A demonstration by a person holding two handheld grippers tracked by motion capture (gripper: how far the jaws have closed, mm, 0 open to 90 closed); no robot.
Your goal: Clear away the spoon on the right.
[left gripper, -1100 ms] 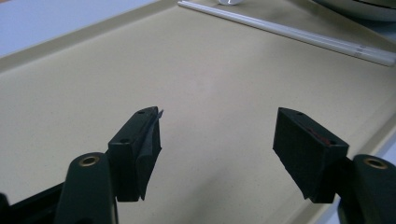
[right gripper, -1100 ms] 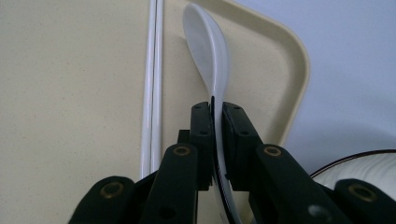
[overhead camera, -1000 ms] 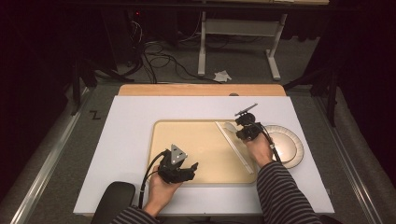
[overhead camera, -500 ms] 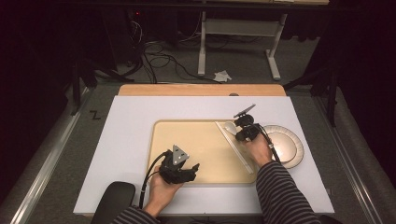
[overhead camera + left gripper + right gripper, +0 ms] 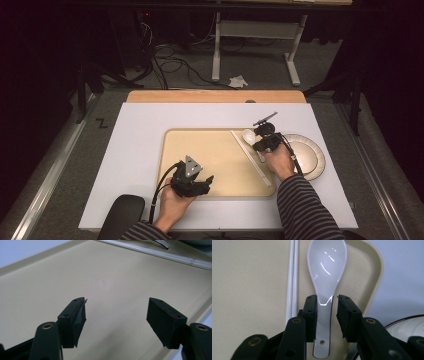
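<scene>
My right gripper (image 5: 326,315) has its jaws set either side of the spoon (image 5: 327,277), not yet pinching; it looks a stiff, glossy, breakable ceramic, likely slippery, so the narrow handle is where I'd grip. White with a dark rim, it lies at the tray's (image 5: 210,170) 2 o'clock corner beside white chopsticks (image 5: 292,277), while my left gripper (image 5: 200,184) rests agape and empty at 6 o'clock.

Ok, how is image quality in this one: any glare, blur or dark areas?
High view: the white table is evenly lit, the room behind is nearly black. Right gripper view: bright glare streaks on the spoon, which stays sharp. Left gripper view: the tray is in focus, the near bases of the claw soft, and the chopsticks slightly soft.
</scene>
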